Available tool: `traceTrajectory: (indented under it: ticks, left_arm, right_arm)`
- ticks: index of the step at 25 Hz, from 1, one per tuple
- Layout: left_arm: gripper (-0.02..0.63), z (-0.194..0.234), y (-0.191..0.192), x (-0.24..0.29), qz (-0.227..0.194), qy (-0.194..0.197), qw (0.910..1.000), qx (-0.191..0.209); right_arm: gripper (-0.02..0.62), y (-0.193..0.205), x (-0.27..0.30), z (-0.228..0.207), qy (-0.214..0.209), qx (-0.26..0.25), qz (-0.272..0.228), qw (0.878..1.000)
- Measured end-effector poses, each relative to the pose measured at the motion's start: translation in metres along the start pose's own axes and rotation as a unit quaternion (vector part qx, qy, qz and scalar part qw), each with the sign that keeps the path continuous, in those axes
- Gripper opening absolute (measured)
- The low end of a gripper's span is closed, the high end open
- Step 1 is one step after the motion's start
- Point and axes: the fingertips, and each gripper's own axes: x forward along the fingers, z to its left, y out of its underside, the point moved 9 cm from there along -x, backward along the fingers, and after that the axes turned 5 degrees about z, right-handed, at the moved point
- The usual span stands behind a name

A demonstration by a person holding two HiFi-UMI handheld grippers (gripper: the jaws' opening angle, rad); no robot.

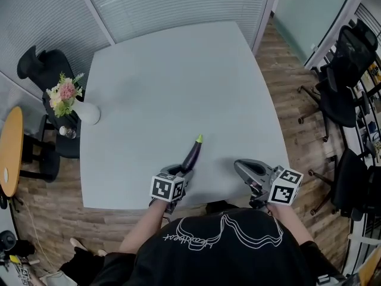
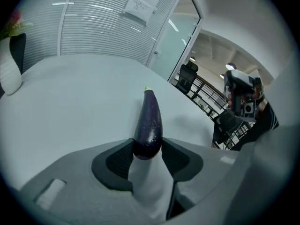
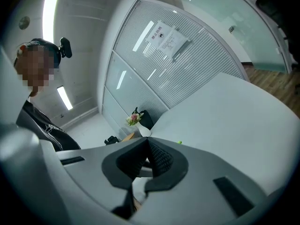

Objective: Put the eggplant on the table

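The person's black shirt [image 1: 220,249] fills the bottom of the head view, both forearms reaching forward from it over the near edge of the big pale table [image 1: 178,70], which is bare apart from what the grippers bring to it. The left gripper [image 1: 181,173] is clamped on the blunt dark end of the eggplant [image 1: 191,155]. In the left gripper view both pads press its sides, and the green stem tip points away across the tabletop. Gripping the thick end seems sensible, since the long body can then be laid flat ahead of the jaws. The gripper slants downward with the eggplant low over the surface near the front edge; whether it touches the table, I cannot tell. The right gripper [image 1: 241,167] is idle beside it, well clear of the eggplant, roughly level and aimed across the table. Its jaws are closed together on nothing, probably kept out of the way. A white vase [image 1: 89,113] of flowers sits at the table's far left edge.
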Motion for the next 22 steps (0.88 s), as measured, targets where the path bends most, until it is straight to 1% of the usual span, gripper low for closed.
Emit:
traceTrajectory:
  ticks: [5, 8, 12, 19, 22]
  left_arm:
    - [0.193, 0.004, -0.001, 0.012, 0.017, -0.020, 0.9996, 0.004]
    - [0.194, 0.004, 0.001, 0.017, 0.024, -0.024, 0.9994, 0.005]
    - [0.193, 0.006, 0.000, 0.018, 0.019, -0.023, 0.9996, -0.001]
    - [0.195, 0.003, 0.000, 0.022, 0.027, -0.035, 0.9990, 0.012]
    - [0.205, 0.000, 0.000, 0.023, 0.021, -0.037, 0.9990, 0.011]
  right_arm:
    - [0.008, 0.002, 0.000, -0.006, 0.002, 0.008, 0.002, 1.000]
    - [0.008, 0.006, -0.002, -0.008, 0.004, 0.014, 0.004, 1.000]
    - [0.008, 0.007, -0.004, -0.007, 0.007, 0.014, 0.002, 1.000]
    - [0.008, 0.011, -0.010, -0.003, 0.010, 0.014, -0.001, 1.000]
    - [0.008, 0.014, -0.016, -0.002, 0.011, 0.016, -0.002, 1.000]
